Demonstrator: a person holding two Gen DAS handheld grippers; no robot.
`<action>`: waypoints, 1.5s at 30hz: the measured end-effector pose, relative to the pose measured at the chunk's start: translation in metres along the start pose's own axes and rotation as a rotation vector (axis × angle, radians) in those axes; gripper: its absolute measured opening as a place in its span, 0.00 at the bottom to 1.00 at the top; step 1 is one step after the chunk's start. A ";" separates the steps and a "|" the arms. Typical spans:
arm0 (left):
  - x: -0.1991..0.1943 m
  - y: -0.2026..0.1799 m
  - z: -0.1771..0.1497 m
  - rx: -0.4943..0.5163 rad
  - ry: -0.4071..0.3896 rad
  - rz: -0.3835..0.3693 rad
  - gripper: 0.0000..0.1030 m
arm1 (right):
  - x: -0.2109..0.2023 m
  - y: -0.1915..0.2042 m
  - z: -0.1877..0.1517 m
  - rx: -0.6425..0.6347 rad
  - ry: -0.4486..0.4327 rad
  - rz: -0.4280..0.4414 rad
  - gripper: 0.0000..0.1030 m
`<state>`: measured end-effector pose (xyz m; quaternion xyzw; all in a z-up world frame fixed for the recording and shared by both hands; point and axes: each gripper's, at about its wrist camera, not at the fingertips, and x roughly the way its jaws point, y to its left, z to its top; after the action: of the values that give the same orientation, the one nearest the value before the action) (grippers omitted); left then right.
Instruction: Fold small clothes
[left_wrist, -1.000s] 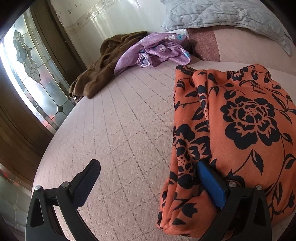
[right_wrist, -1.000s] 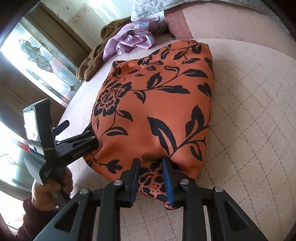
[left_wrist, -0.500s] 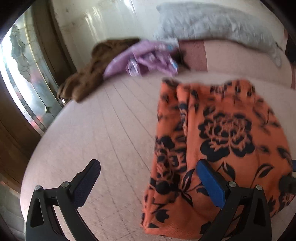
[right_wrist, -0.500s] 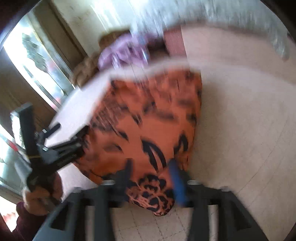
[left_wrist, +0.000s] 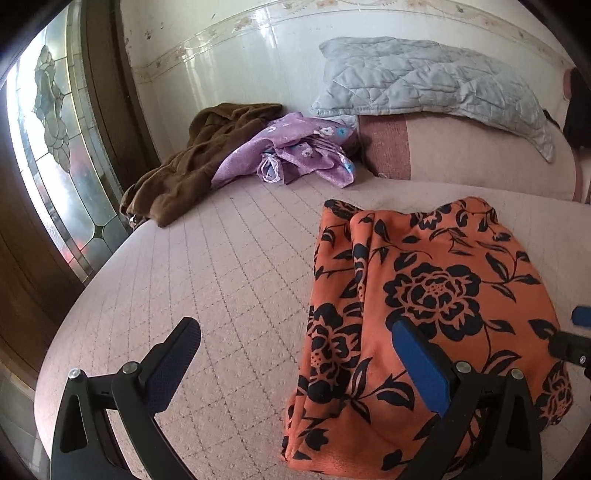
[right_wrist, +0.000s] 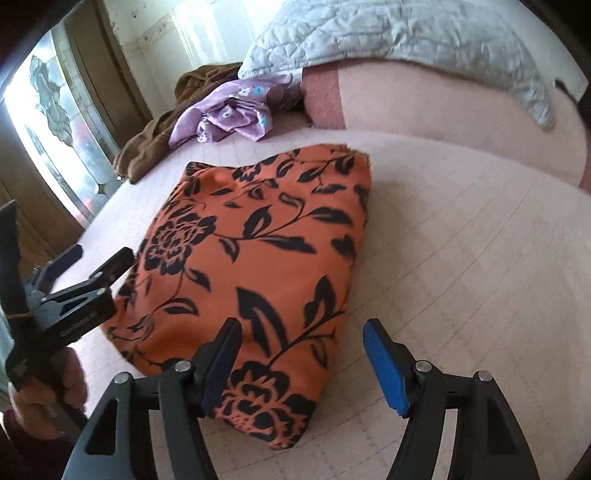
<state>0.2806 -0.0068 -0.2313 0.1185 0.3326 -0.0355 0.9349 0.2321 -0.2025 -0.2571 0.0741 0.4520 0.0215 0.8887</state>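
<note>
An orange garment with black flowers (left_wrist: 424, 295) (right_wrist: 258, 240) lies folded into a rough rectangle on the pink quilted bed (left_wrist: 240, 277). My left gripper (left_wrist: 295, 354) is open wide above the garment's left edge, one finger over bare bed, the other over the cloth, touching nothing. In the right wrist view it (right_wrist: 99, 258) shows at the left, held in a hand. My right gripper (right_wrist: 301, 332) hovers at the garment's near corner. Its jaws are opening; the corner lies below them and the pads do not press it.
A brown garment (left_wrist: 195, 162) and a purple flowered one (left_wrist: 295, 155) lie crumpled at the far left of the bed. A grey quilted pillow (left_wrist: 424, 85) rests on a pink bolster (left_wrist: 461, 155) against the wall. A stained-glass window (left_wrist: 55, 147) stands beyond the bed's left edge (left_wrist: 110, 266).
The right gripper was shut on the garment's near edge; it has let go and spread its jaws. The left gripper, open throughout, has lifted and drawn back from the cloth.
</note>
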 end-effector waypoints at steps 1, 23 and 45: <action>0.001 -0.001 0.000 0.002 0.004 0.001 1.00 | 0.000 0.001 0.001 -0.010 -0.002 -0.009 0.70; 0.002 -0.007 -0.005 0.041 0.009 0.012 1.00 | -0.006 0.014 0.003 -0.111 -0.040 -0.156 0.70; 0.015 0.009 -0.003 -0.012 0.048 0.055 1.00 | -0.007 0.018 0.004 -0.140 -0.067 -0.185 0.70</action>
<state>0.2915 0.0026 -0.2412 0.1228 0.3518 -0.0051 0.9280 0.2322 -0.1855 -0.2466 -0.0297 0.4245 -0.0316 0.9044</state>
